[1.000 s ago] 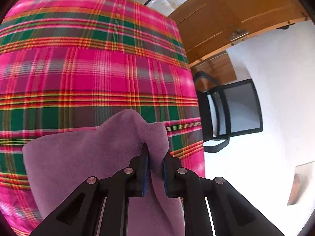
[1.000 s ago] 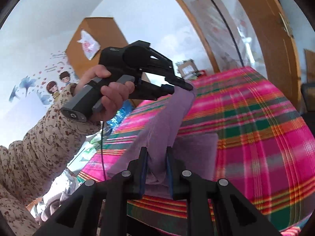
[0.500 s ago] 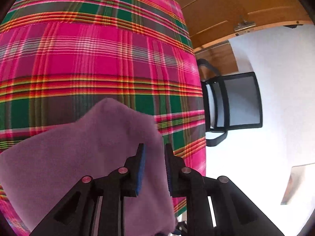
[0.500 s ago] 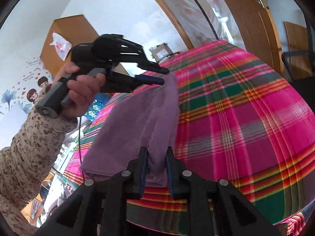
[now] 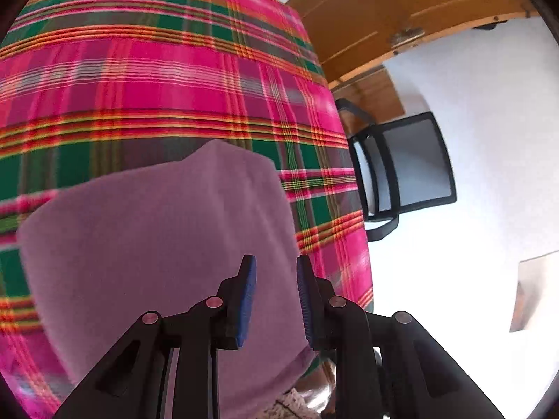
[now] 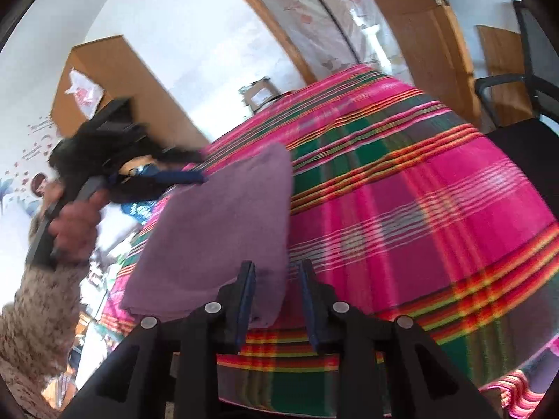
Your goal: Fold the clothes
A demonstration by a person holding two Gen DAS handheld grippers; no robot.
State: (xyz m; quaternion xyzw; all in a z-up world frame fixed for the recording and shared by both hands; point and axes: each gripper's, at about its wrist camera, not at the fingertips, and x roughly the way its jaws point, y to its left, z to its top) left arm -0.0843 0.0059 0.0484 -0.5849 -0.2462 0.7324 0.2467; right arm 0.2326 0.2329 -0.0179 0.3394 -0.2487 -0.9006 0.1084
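Observation:
A purple cloth lies folded and flat on the pink and green plaid tablecloth. My left gripper hovers over the cloth's near right edge. Its blue pads stand apart and press on nothing, so it is open. In the right wrist view the same cloth stretches away from me, and my right gripper has its jaws opening. The cloth's near corner lies loose between them. The left gripper shows there blurred, at the cloth's far left edge, in a person's hand.
The table's right edge drops off beside a black mesh chair, which stands on a pale floor. A wooden door is behind the table. A floral sleeve fills the lower left, with a wooden cabinet behind it.
Both grippers held the cloth up a second ago. They came down, the cloth settled flat on the table, and both pairs of jaws parted and let go of it.

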